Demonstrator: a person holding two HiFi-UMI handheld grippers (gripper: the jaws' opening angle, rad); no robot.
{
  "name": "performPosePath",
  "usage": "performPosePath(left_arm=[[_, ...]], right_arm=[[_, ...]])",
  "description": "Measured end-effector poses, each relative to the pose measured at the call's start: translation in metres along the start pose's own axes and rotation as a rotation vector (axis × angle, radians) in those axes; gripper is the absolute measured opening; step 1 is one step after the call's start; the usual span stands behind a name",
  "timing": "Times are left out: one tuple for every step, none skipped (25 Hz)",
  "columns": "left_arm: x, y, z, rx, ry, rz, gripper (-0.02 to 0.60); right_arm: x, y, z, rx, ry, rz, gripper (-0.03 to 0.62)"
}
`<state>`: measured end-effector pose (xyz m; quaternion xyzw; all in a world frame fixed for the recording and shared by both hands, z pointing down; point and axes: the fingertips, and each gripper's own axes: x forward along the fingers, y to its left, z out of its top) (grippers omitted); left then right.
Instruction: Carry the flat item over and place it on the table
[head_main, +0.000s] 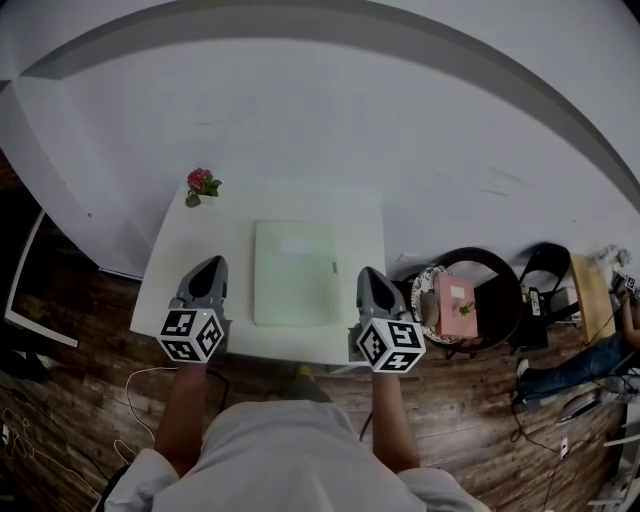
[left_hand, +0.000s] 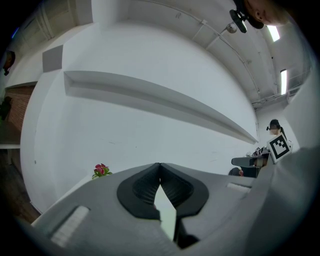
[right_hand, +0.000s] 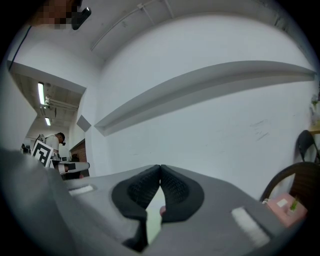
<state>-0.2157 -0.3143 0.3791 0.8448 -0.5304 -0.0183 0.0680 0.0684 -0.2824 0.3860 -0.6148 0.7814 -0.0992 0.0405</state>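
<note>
A flat pale green board (head_main: 296, 272) lies in the middle of the white table (head_main: 180, 225) in the head view. My left gripper (head_main: 212, 264) hovers over the table just left of the board, its jaws shut with nothing between them. My right gripper (head_main: 369, 274) is at the board's right edge, also shut and empty. In the left gripper view the left gripper (left_hand: 159, 165) points at the white wall with its black pads (left_hand: 145, 189) touching at the tips. The right gripper (right_hand: 160, 167) in its own view likewise has its pads (right_hand: 175, 192) closed.
A small pot of pink flowers (head_main: 200, 185) stands at the table's far left corner. A dark round chair (head_main: 500, 305) holding a pink box (head_main: 456, 305) sits right of the table, with more clutter further right. A white wall with a long ledge (left_hand: 150, 95) rises behind the table.
</note>
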Motion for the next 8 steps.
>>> performPosePath(left_arm=[[0.0, -0.0001, 0.0002, 0.0, 0.001, 0.0, 0.006], [-0.0003, -0.0005, 0.0002, -0.001, 0.001, 0.0, 0.006], [-0.0005, -0.0006, 0.0003, -0.001, 0.002, 0.001, 0.006], [-0.0006, -0.0003, 0.0004, -0.001, 0.002, 0.002, 0.006], [-0.0006, 0.0002, 0.0006, -0.001, 0.001, 0.002, 0.006], [-0.0005, 0.0007, 0.0008, -0.001, -0.001, 0.002, 0.006], [-0.0004, 0.0013, 0.0011, -0.001, -0.003, 0.002, 0.006], [-0.0002, 0.0019, 0.0013, -0.001, -0.005, 0.003, 0.006]], right_arm=[[-0.0005, -0.0013, 0.001, 0.001, -0.001, -0.004, 0.003], [-0.001, -0.0026, 0.0022, 0.002, -0.003, -0.007, 0.003], [-0.001, -0.0035, 0.0036, 0.002, -0.006, -0.01, 0.003], [-0.0007, -0.0041, 0.0048, 0.002, -0.008, -0.011, 0.003], [-0.0003, -0.0044, 0.0058, 0.001, -0.011, -0.012, 0.003], [0.0002, -0.0045, 0.0066, 0.0, -0.013, -0.013, 0.003], [0.0007, -0.0047, 0.0072, -0.002, -0.015, -0.013, 0.003], [0.0011, -0.0049, 0.0077, -0.004, -0.016, -0.014, 0.003]])
